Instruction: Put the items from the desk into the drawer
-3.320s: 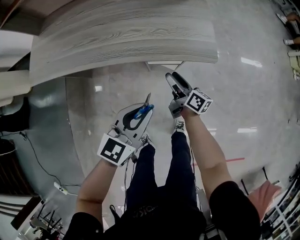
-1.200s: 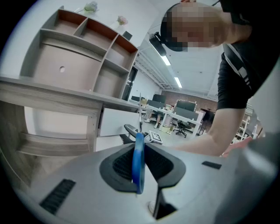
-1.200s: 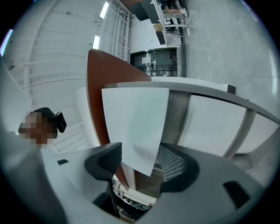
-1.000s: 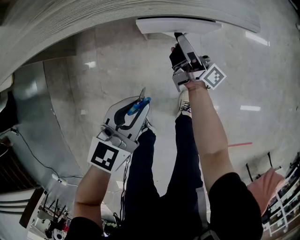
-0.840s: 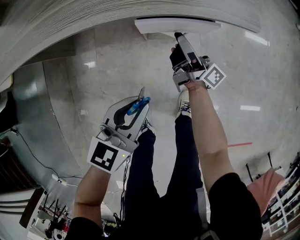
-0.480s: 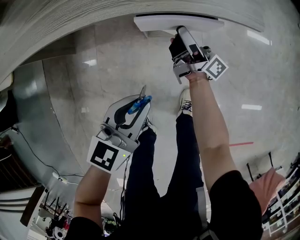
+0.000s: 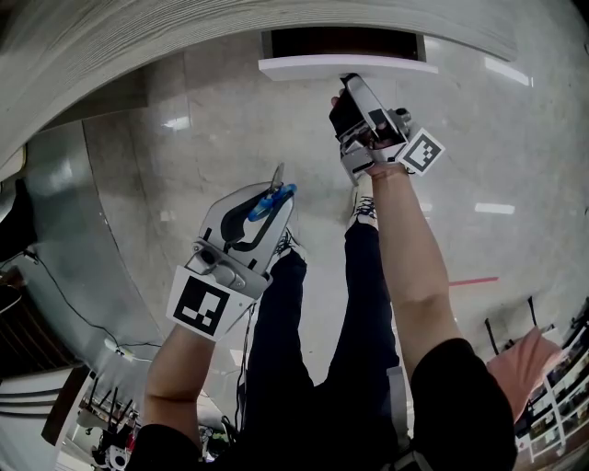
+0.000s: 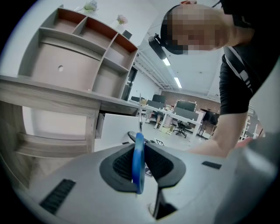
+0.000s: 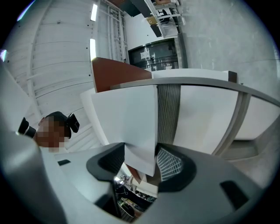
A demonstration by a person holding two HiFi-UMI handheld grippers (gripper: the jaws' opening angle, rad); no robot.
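A white drawer front (image 7: 345, 66) juts from under the wood-grain desk (image 7: 230, 28), with a dark opening (image 7: 340, 41) behind it. My right gripper (image 7: 348, 81) reaches up to its lower edge. In the right gripper view the white drawer front (image 9: 127, 127) fills the gap of the right gripper (image 9: 142, 162); the jaws have just been closing and now grip it. Lower left, my left gripper (image 7: 276, 198) is shut on blue-handled scissors (image 7: 271, 204). The scissors' blue ring (image 8: 138, 148) stands upright in the left gripper (image 8: 142, 164), blade pointing up.
Grey marble floor lies under everything. The person's legs (image 7: 313, 331) and shoes (image 7: 363, 210) are directly below the grippers. Cables (image 7: 55, 285) trail at the left. In the left gripper view the desk edge (image 8: 48, 94) and a shelf unit (image 8: 78, 48) stand ahead.
The drawer has slid out toward me: a dark opening now shows behind its white front. The right gripper came back with it. The left gripper with the scissors has stayed put.
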